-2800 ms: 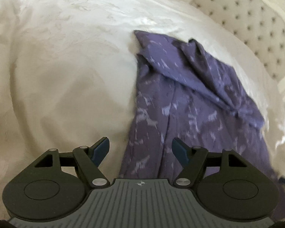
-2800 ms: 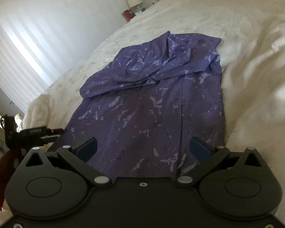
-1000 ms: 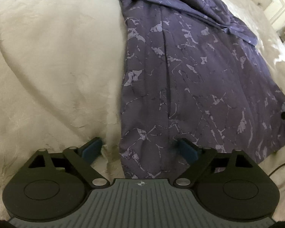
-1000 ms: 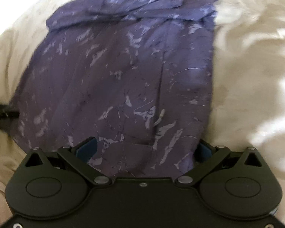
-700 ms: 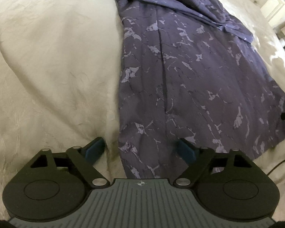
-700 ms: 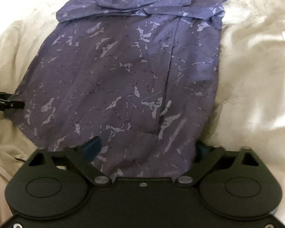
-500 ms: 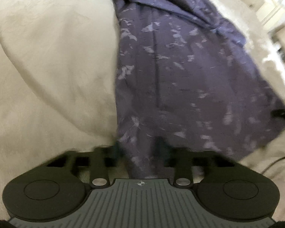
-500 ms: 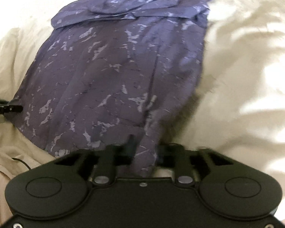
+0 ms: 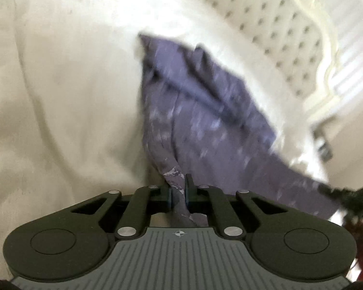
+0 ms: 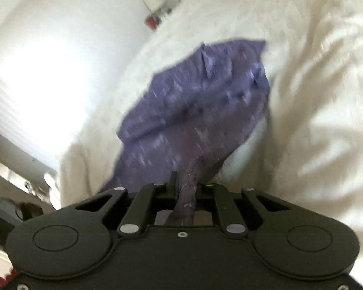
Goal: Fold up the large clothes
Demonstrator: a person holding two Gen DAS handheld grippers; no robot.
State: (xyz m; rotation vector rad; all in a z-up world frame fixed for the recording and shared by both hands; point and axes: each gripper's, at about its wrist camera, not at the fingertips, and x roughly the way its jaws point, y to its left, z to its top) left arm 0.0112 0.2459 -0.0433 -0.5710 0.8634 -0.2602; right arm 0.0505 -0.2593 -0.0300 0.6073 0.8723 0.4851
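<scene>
Both grippers, left gripper (image 9: 178,194) and right gripper (image 10: 184,194), just clamped the purple patterned garment (image 9: 200,111) hem at 6 o'clock, lifting it off the white duvet (image 9: 60,84), so the fold begins.

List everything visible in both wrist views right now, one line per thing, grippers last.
garment: one, purple with pale marbled print, lying on the bed, its near edge bunched and lifted at two corners.
bedcover: one, cream, under and around the garment.
headboard: one, cream, tufted, upper right of the left wrist view.
red item: one, small, blurred, beyond the far side of the bed; cannot tell what it is.
left gripper: one, black, jaws just closed, clamping a fold of the garment.
right gripper: one, black, jaws just closed, clamping the garment's other near corner.
</scene>
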